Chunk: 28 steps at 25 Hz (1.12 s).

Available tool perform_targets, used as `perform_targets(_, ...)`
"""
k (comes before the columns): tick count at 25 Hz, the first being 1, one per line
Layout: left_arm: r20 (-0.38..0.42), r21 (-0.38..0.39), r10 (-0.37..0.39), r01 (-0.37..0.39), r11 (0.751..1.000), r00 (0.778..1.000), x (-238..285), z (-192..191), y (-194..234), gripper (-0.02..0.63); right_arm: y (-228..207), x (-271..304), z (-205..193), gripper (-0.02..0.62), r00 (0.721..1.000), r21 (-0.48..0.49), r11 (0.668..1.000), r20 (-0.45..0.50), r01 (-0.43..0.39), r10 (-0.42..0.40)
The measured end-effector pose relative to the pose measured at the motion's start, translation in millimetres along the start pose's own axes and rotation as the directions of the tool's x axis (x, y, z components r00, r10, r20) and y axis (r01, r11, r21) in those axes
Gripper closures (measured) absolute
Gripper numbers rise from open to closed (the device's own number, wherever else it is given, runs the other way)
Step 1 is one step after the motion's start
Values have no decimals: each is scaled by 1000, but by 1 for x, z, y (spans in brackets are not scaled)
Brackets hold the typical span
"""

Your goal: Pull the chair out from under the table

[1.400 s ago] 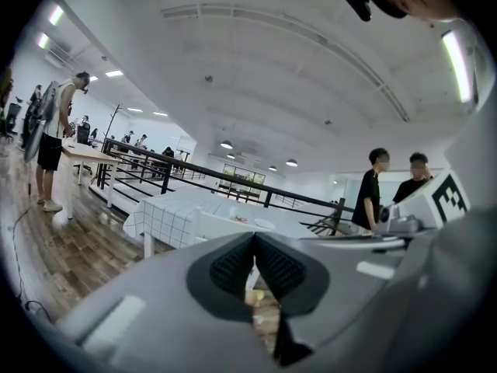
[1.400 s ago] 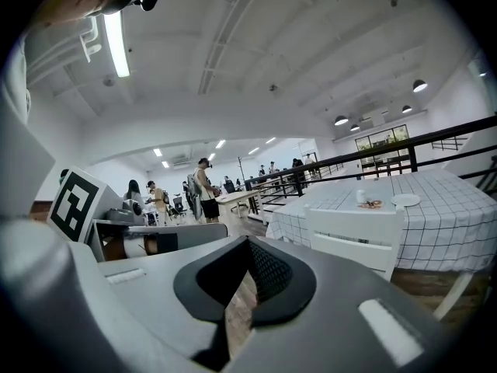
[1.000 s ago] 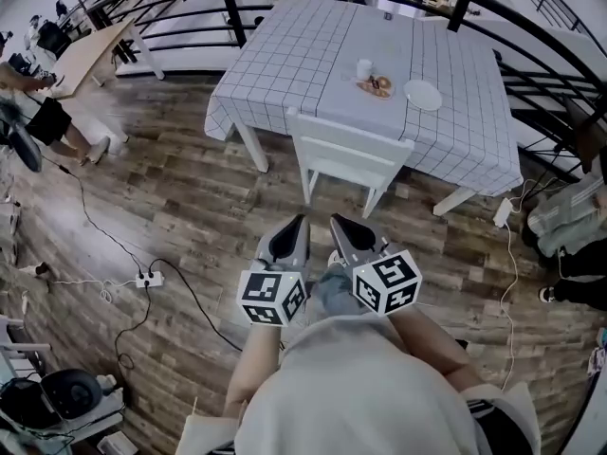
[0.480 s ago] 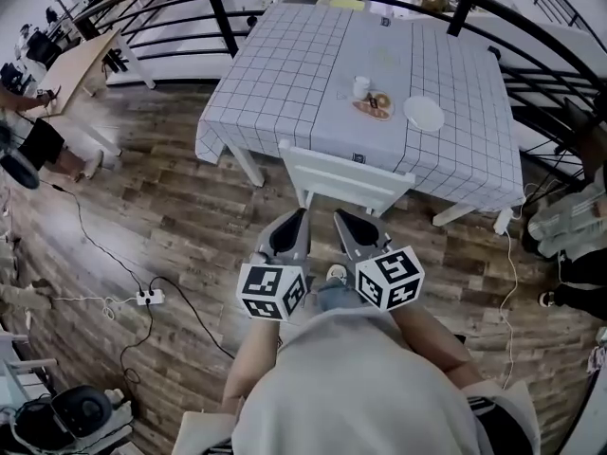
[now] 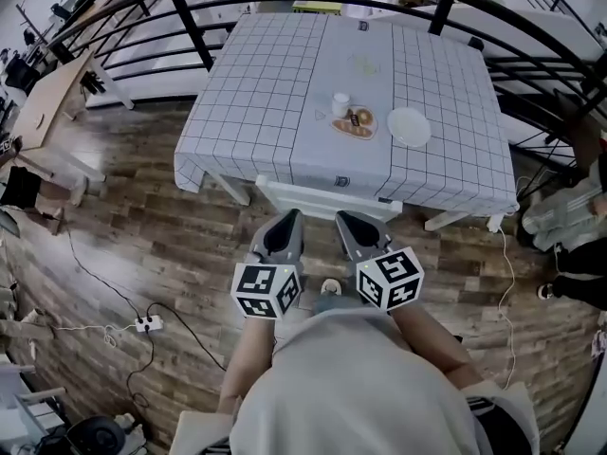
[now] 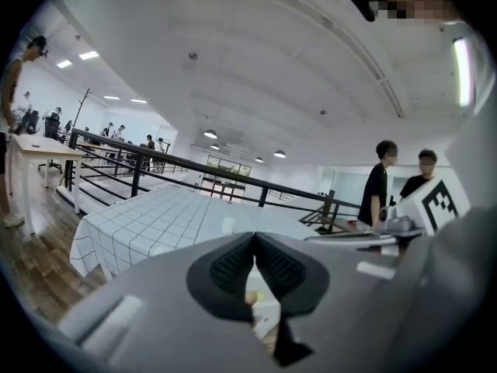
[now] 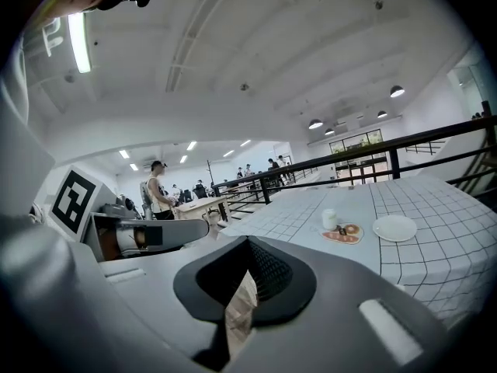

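No text, brand or number can be read anywhere. The left cube [image 5: 268,290] and the right cube [image 5: 390,278] carry black-and-white square markers, which are block patterns and not letters or digits. In both gripper views 1 such marker shows large, and it still spells nothing. A small dark tag [image 5: 343,180] sits at the front edge of the tablecloth [image 5: 285,93], but it is too small to make out any print on it.
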State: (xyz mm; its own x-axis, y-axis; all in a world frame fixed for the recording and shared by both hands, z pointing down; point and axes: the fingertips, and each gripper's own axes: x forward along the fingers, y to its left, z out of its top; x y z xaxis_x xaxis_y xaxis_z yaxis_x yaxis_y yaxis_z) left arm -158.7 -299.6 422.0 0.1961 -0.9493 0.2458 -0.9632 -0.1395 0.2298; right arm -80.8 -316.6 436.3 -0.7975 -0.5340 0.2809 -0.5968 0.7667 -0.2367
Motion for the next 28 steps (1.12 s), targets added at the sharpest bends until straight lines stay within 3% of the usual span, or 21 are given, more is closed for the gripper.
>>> perform_targets(9,-46,20,-45,46,999,998,45,-4,3,597,-39,13,1,597,999,5,999,-19,41,-41)
perform_targets(20,-119,63,-104,112,992,987,66,-21,5,595,-59,12,-17,597,992,-63,996,-108,64,-70)
perform_targets(28,-221,140,-157,191,972,962,87,-28,15,595,-73,22,-22,597,983,-97,991,-152,89,-103)
